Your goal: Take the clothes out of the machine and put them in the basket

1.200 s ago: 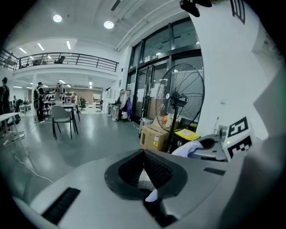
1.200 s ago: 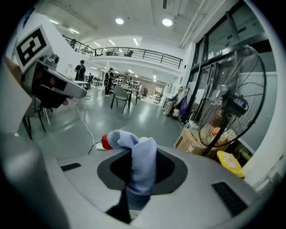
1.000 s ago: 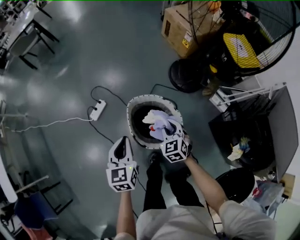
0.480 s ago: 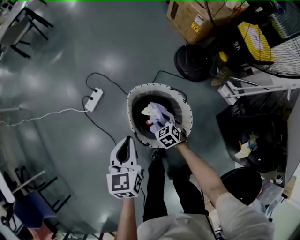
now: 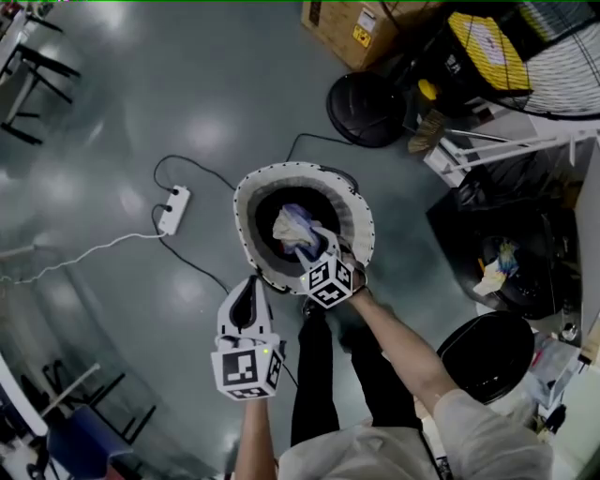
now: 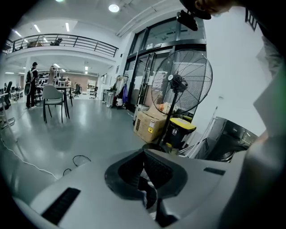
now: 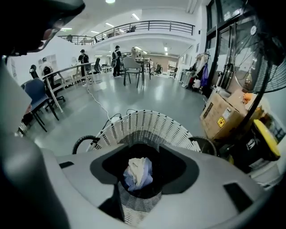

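A round white wicker basket point(image 5: 361, 220) stands on the grey floor in front of my feet. A white and lavender bundle of clothes point(image 5: 292, 225) lies inside it. My right gripper point(image 5: 319, 246) hangs just over the basket's near rim, above the bundle, and its jaws are opening. In the right gripper view the clothes point(image 7: 138, 173) sit down in the basket point(image 7: 147, 125), seen through the gap of the jaws and clear of the pads. My left gripper point(image 5: 246, 292) is left of the basket, over bare floor, shut and holding nothing.
A dark machine point(image 5: 502, 267) stands at the right, with a black round tub point(image 5: 487, 356) nearer me. A power strip point(image 5: 174, 208) with cables lies left of the basket. Behind it are a fan base point(image 5: 367, 108), a cardboard box point(image 5: 352, 23) and a yellow-lidded bin point(image 5: 483, 47).
My right gripper came down from above the basket to its rim, carrying the clothes bundle. Its jaws spread and the bundle now rests in the basket. My left gripper sank a little.
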